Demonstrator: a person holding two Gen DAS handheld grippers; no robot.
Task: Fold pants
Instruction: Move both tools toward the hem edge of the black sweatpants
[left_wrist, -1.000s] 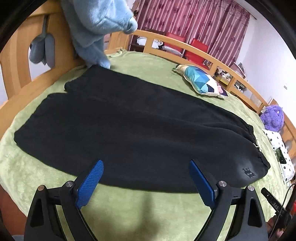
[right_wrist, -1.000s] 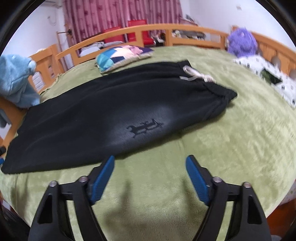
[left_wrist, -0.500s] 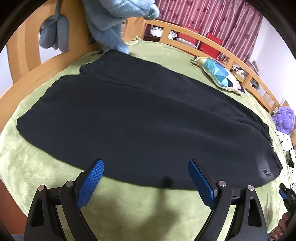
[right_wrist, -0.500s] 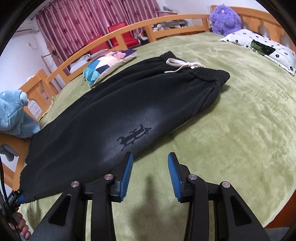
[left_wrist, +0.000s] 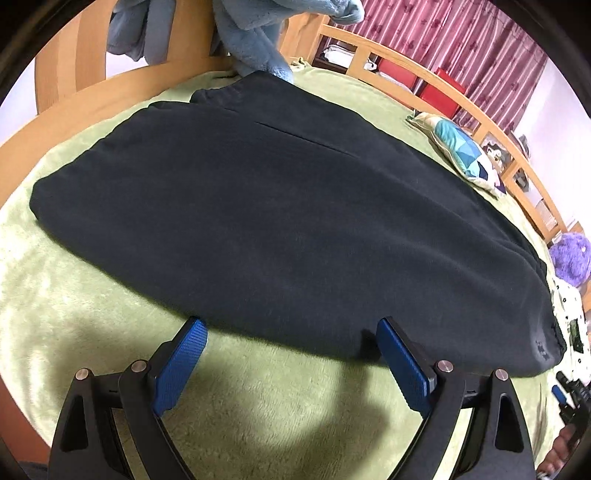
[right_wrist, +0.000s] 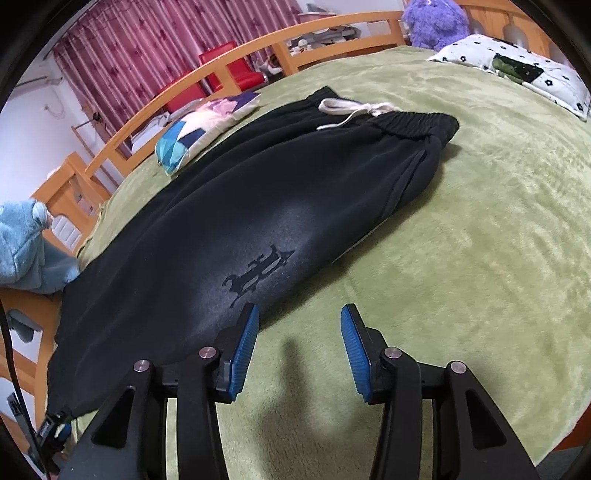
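Black pants near blanket edge

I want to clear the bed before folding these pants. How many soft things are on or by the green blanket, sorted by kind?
Pants: 1, black pants
Pillows: 2, patchwork pillow and white flowered pillow
Plush toys: 2, purple plush toy and blue plush toy
Total: 5

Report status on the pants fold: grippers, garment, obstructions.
Left gripper open, empty, at pants' near edge. Right gripper part open, jaws just reopening, empty. Pants flat on green blanket. Nothing blocking.
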